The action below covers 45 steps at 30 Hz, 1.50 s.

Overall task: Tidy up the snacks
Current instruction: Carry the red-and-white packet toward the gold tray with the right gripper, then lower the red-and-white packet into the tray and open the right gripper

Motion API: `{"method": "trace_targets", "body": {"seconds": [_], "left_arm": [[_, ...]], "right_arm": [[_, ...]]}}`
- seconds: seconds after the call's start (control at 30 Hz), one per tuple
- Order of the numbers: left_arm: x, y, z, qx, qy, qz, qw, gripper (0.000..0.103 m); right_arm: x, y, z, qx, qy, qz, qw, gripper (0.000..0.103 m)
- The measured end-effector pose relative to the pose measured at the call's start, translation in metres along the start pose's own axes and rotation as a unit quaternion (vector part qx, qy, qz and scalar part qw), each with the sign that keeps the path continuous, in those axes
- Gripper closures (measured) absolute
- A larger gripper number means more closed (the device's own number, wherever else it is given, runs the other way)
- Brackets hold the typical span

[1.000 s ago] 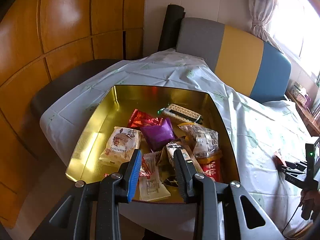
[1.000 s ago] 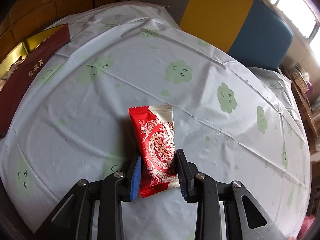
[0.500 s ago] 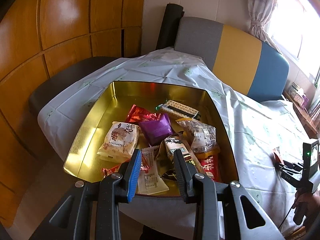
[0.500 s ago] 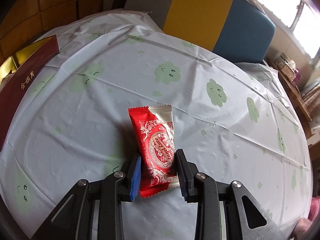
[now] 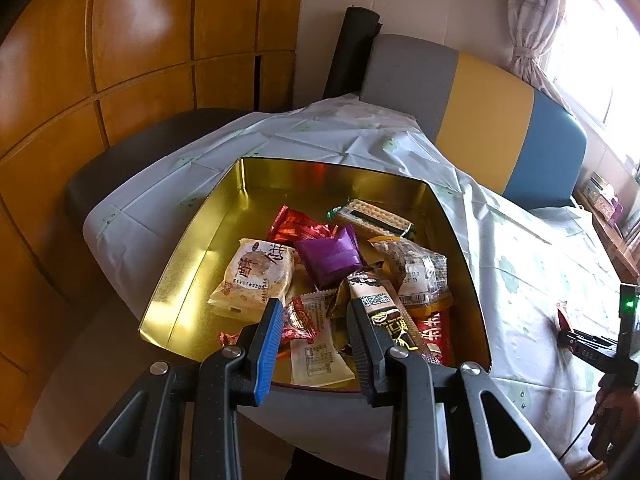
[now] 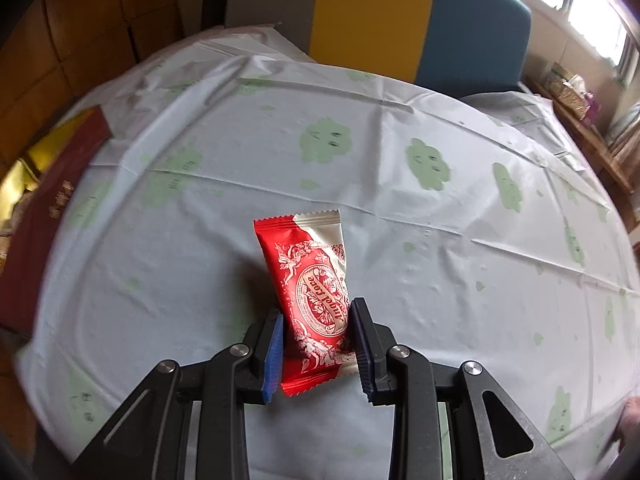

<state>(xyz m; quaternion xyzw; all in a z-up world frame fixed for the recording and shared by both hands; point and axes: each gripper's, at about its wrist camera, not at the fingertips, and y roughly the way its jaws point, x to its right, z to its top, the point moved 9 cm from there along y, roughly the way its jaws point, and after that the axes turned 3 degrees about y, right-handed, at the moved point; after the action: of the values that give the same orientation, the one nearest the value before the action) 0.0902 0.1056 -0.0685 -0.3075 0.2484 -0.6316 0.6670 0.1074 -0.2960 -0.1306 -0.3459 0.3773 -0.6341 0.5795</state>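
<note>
Right wrist: right gripper (image 6: 316, 344) clamps red snack packet (image 6: 310, 300); tablecloth (image 6: 440, 240) bare around.

A pale tablecloth (image 6: 400, 240) printed with green smiling clouds covers the table. At its far side stands a chair back (image 5: 472, 116) in grey, yellow and blue bands. Orange wooden panelling (image 5: 120, 60) fills the left wall, and a tied curtain (image 5: 532, 24) hangs by the bright window (image 5: 588, 44) at far right.

snacks (image 5: 328, 258) in tin (image 5: 188, 276) on table (image 6: 400, 208), sofa (image 5: 480, 120) behind
</note>
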Motion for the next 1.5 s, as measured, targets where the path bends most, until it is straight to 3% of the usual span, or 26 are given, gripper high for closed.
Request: {"method": "trace_targets", "body": {"seconds": [0.23,0.57,0.8,0.93,1.03,1.13,1.23,1.5], "left_arm": [[-0.012,0.003,0.004,0.001,-0.013,0.009,0.9999,0.070],[-0.038,0.000,0.009,0.010,-0.036,0.028,0.9989,0.070],[-0.044,0.004,0.006,0.004,-0.042,0.029,0.9987,0.070],[-0.045,0.008,0.002,-0.003,-0.043,0.026,0.9987,0.070],[-0.046,0.011,0.000,-0.003,-0.045,0.028,0.9986,0.070],[-0.046,0.013,0.000,-0.004,-0.047,0.028,0.9985,0.070],[-0.045,0.014,-0.001,-0.005,-0.043,0.031,0.9986,0.070],[-0.039,0.005,0.004,0.007,-0.031,0.039,0.9987,0.067]], "right_arm": [[-0.072,-0.041,0.012,0.027,-0.028,0.102,0.994,0.072],[-0.227,-0.079,0.024,0.033,-0.132,0.231,0.963,0.072],[-0.309,-0.047,0.024,-0.003,-0.176,0.253,0.951,0.070],[-0.323,-0.023,0.021,-0.024,-0.179,0.243,0.953,0.069],[-0.321,-0.029,0.018,-0.018,-0.175,0.253,0.951,0.061],[-0.312,-0.041,0.015,-0.002,-0.181,0.256,0.950,0.061],[-0.312,-0.042,0.010,0.003,-0.190,0.254,0.948,0.080],[-0.326,-0.029,0.014,0.006,-0.196,0.238,0.951,0.082]]}}
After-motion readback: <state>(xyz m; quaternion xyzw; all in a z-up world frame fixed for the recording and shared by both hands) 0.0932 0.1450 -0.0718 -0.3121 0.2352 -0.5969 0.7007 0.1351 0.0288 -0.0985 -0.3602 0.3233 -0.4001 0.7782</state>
